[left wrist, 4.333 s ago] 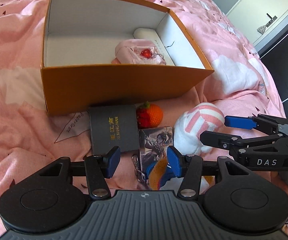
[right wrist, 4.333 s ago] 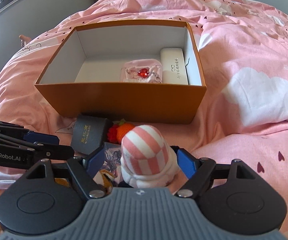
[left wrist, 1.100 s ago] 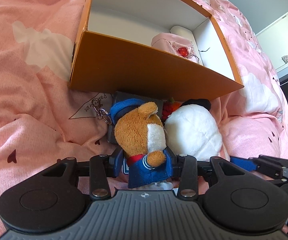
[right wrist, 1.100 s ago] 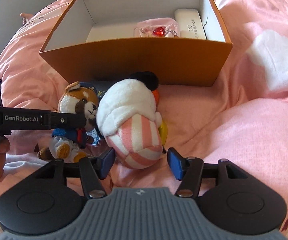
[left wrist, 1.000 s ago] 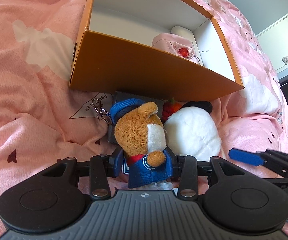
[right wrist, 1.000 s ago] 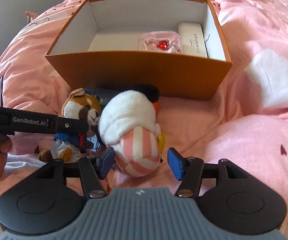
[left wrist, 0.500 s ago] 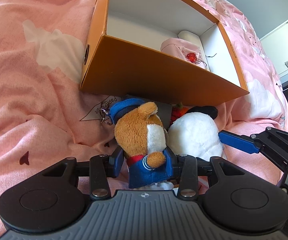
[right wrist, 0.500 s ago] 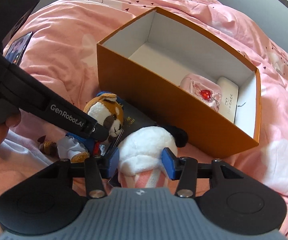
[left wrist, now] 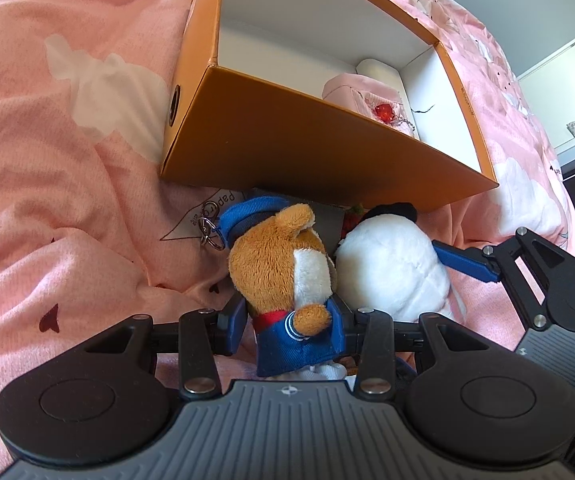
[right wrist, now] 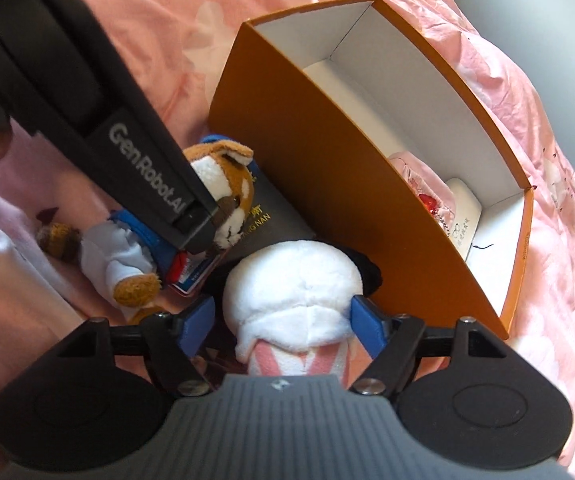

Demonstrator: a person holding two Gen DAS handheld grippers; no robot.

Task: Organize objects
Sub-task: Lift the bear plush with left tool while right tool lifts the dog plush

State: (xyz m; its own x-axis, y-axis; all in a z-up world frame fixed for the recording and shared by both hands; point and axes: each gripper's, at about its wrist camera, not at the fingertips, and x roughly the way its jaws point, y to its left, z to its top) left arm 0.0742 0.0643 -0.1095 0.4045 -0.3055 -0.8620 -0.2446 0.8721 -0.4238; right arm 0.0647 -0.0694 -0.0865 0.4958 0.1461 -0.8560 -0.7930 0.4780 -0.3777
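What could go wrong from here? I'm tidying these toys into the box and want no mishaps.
The right claw is opening around the white plush, so a lift now may leave it behind. The left claw grips the fox plush by its body, right beside the white plush; lifting one could drag the other. The orange box stands close behind both, so a low swing could bump its near wall.

"GenRobot.AI" on left gripper (right wrist: 191,216); "Paper" on bedsheet (left wrist: 207,210)
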